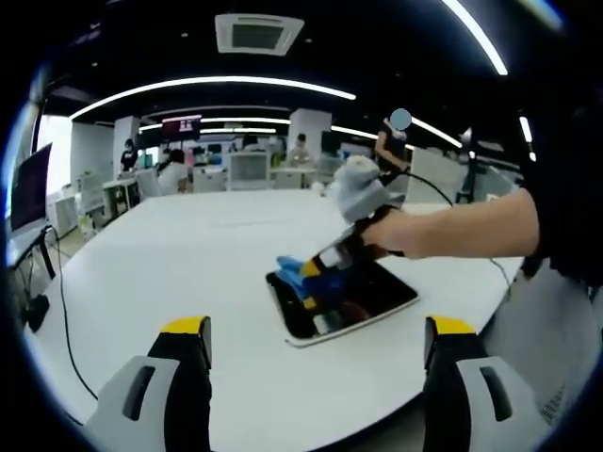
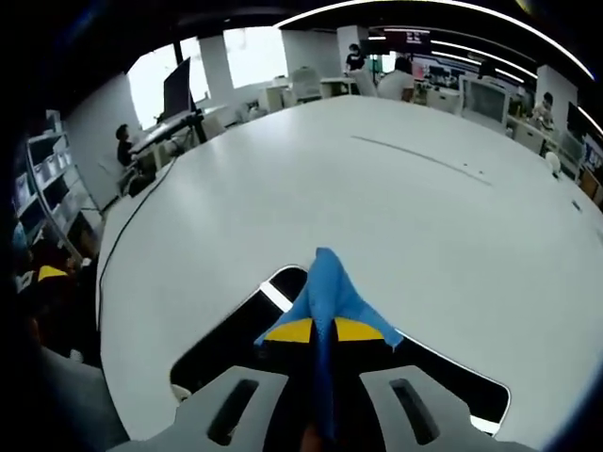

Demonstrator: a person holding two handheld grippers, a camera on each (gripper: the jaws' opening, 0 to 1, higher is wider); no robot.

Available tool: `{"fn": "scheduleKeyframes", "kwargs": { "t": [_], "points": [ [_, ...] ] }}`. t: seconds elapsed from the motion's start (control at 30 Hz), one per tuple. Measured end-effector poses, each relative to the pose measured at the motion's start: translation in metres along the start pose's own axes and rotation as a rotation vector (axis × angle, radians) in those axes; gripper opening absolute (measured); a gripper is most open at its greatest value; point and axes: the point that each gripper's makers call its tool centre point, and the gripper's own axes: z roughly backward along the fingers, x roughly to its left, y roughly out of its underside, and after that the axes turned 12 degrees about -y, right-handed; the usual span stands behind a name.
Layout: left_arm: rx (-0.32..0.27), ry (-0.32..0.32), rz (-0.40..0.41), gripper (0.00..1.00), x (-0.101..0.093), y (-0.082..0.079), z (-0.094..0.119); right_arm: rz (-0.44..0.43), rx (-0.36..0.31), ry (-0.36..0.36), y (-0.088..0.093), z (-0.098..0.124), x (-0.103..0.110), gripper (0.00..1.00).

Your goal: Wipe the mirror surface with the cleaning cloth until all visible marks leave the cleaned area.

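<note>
Right tool [image 2: 323, 331] clenched on the blue cleaning cloth [image 2: 327, 287], pressing it down onto the dark mirror [image 2: 226, 344] lying flat on the white tabletop [image 2: 377, 188]. Left tool [image 1: 316, 339] hangs wide open, gripping nothing, mirror just ahead.

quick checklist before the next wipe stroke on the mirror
1. Cloth held by right gripper: ok, jaws closed on it.
2. Cloth on mirror: ok, its tip lies over the glass.
3. Mirror flat on table: ok.
4. Left gripper out of the way: ok, open and back from the mirror.
5. Marks gone: cannot tell, glass looks dark with reflections.
6. Mirror and cloth in view: ok, both views.
</note>
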Motion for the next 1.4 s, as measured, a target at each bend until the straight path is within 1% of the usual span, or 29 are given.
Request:
{"fn": "scheduleKeyframes", "kwargs": {
  "t": [0.1, 0.2, 0.4, 0.5, 0.53, 0.57, 0.6, 0.67, 0.77, 0.83, 0.87, 1.0, 1.07, 1.17, 1.23, 1.4],
  "points": [
    [-0.002, -0.002, 0.001, 0.94, 0.0, 0.0, 0.0, 0.01, -0.002, -0.012, -0.004, -0.007, 0.009, 0.01],
    [0.001, 0.001, -0.001, 0.94, 0.0, 0.0, 0.0, 0.021, 0.004, -0.02, -0.008, -0.014, 0.013, 0.01],
    [-0.002, 0.005, 0.0, 0.94, -0.001, -0.001, 0.001, 0.02, 0.004, -0.03, -0.011, -0.018, 0.016, 0.01],
    [-0.006, 0.005, 0.003, 0.93, -0.001, -0.001, 0.001, 0.077, 0.02, 0.0, -0.011, -0.02, 0.018, 0.01],
    [-0.005, 0.005, 0.003, 0.93, -0.001, -0.001, 0.001, 0.074, 0.018, -0.001, -0.009, -0.019, 0.023, 0.01],
    [-0.005, 0.006, 0.002, 0.93, -0.001, -0.001, 0.001, 0.051, 0.003, -0.017, -0.009, -0.02, 0.027, 0.01],
    [-0.005, 0.006, 0.002, 0.93, -0.001, -0.001, 0.001, 0.056, 0.004, -0.015, -0.008, -0.019, 0.029, 0.01],
    [-0.003, 0.005, 0.002, 0.92, -0.001, -0.001, 0.001, 0.099, 0.021, 0.0, -0.009, -0.019, 0.029, 0.01],
    [0.004, 0.006, -0.004, 0.92, -0.001, 0.0, 0.0, 0.085, 0.01, -0.005, -0.011, -0.02, 0.026, 0.01],
    [0.002, 0.002, -0.002, 0.92, 0.0, 0.0, 0.0, 0.103, 0.01, -0.003, -0.01, -0.02, 0.028, 0.01],
    [0.002, 0.0, -0.002, 0.92, 0.0, 0.0, 0.0, 0.106, 0.008, -0.016, -0.011, -0.021, 0.03, 0.01],
    [0.003, 0.0, -0.004, 0.92, 0.0, 0.0, 0.0, 0.098, -0.003, -0.014, -0.011, -0.021, 0.031, 0.01],
    [0.003, -0.001, -0.003, 0.92, 0.0, 0.0, 0.0, 0.076, -0.015, -0.027, -0.011, -0.022, 0.033, 0.01],
    [0.008, -0.001, -0.007, 0.91, 0.0, 0.001, 0.001, 0.081, -0.03, -0.03, -0.008, -0.02, 0.037, 0.01],
    [0.011, -0.001, -0.01, 0.91, 0.0, 0.002, 0.001, 0.084, -0.028, -0.03, -0.005, -0.018, 0.043, 0.01],
    [0.006, -0.01, -0.005, 0.9, 0.002, 0.001, 0.001, 0.085, -0.019, -0.042, -0.001, -0.015, 0.048, 0.01]
  ]
}}
